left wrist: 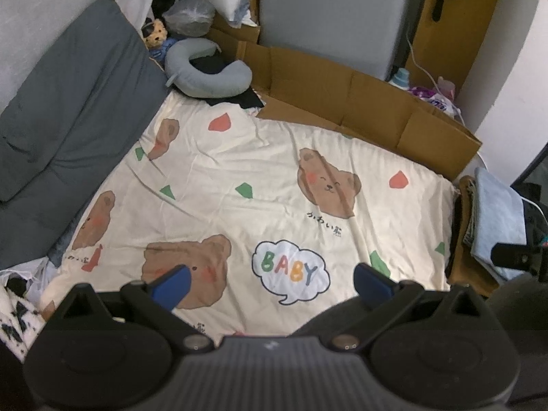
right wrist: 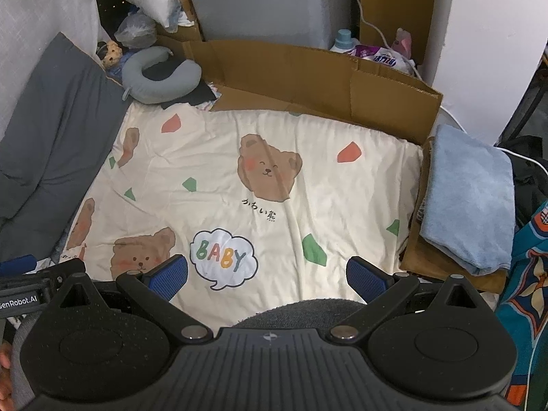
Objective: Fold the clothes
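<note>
Both grippers, left gripper [left wrist: 270,282] and right gripper [right wrist: 267,274], hover wide open and empty over the bear-print sheet [right wrist: 239,157]; folded blue clothes [right wrist: 469,195] lie well right of the right one.

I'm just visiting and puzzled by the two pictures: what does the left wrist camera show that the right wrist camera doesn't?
Only the left wrist view shows a black-and-white patterned fabric at its lower left edge. Only the right wrist view shows a teal patterned cloth and the whole folded blue towel. Both show the bear-print sheet, grey neck pillow, cardboard, and an open gripper: left gripper, right gripper.
</note>
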